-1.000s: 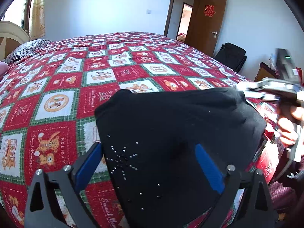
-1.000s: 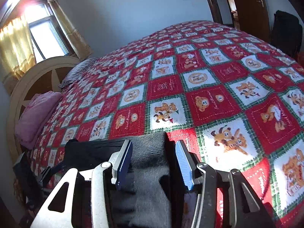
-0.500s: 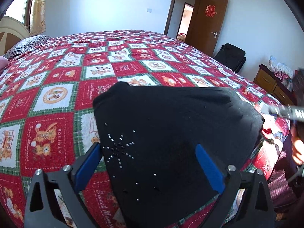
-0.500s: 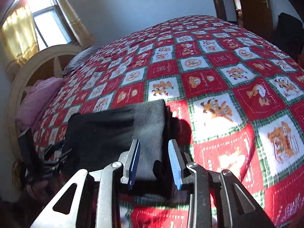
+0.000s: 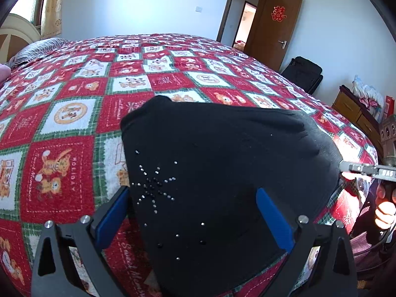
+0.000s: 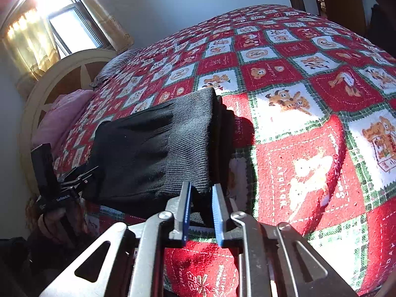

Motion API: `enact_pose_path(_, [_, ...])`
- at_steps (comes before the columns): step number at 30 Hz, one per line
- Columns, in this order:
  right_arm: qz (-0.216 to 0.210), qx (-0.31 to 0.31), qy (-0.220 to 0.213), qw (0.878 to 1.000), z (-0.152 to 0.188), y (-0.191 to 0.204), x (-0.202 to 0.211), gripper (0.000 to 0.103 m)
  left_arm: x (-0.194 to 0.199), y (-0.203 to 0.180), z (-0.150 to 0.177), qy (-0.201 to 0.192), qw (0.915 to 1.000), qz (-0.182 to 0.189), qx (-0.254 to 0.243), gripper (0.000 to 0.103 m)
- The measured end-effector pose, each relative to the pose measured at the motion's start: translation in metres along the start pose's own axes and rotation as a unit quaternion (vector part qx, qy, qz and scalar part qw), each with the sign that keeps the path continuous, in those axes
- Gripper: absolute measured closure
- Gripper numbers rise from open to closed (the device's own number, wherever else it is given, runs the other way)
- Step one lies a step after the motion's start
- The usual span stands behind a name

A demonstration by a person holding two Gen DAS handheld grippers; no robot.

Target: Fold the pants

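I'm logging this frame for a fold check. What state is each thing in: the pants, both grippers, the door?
black pants: folded into a compact stack, lying on the quilt.
left gripper: open, fingers spread wide over the pants.
right gripper: nearly closed at the ribbed edge of the pants; grip unclear.
door: open.

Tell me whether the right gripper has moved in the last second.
Yes. The right gripper has pulled back toward the bed's near edge; the folded pants now lie farther ahead on the quilt.
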State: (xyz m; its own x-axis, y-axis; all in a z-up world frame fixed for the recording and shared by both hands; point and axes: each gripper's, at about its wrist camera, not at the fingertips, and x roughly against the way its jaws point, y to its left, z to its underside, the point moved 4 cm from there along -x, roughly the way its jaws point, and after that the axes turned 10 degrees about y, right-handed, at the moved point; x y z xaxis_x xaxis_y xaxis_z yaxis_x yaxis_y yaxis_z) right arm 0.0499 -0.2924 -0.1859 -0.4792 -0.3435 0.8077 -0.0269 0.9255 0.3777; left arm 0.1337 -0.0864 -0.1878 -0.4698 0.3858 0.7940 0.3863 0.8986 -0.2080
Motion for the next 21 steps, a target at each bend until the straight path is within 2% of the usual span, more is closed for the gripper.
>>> enact_pose_path(2, [-0.003,0.01,-0.02,1.0,0.001,0.007,0.016,0.093,0.001,0.0,0.0,-0.001,1.0,-0.004,-0.003,0.001])
enact_pose_path(6, [0.043,0.006,0.012,0.999,0.006,-0.006,0.002,0.094,-0.002,0.002,0.001,-0.001,1.0,-0.005,0.001,0.0])
enact_pose_path(9, [0.028,-0.01,0.02,0.999,0.009,-0.017,-0.008,0.094,-0.001,0.0,0.002,0.0,0.9999,-0.011,-0.009,0.0])
enact_pose_path(12, [0.038,0.009,0.025,0.999,0.006,-0.011,-0.002,0.094,-0.002,0.002,0.001,0.002,1.0,-0.008,-0.004,0.0])
enact_pose_path(13, [0.045,0.016,0.021,0.999,0.005,-0.008,0.0,0.092,-0.002,0.002,0.001,0.001,1.0,-0.008,-0.004,0.0])
enact_pose_path(14, [0.052,0.018,0.015,0.998,0.003,-0.005,0.004,0.084,-0.001,0.001,0.001,0.001,0.9999,-0.009,-0.005,0.0])
enact_pose_path(17, [0.092,0.03,-0.026,0.995,-0.005,0.008,0.02,0.068,-0.002,0.001,0.001,0.002,0.9999,-0.01,-0.007,0.0])
enact_pose_path(19, [0.092,0.047,-0.052,0.993,-0.011,0.022,0.029,0.063,-0.002,0.001,0.001,0.002,0.9999,-0.01,-0.006,0.0])
enact_pose_path(21, [0.075,0.072,-0.058,0.993,-0.017,0.041,0.027,0.061,-0.002,0.001,0.001,0.002,0.9999,-0.009,-0.006,0.0])
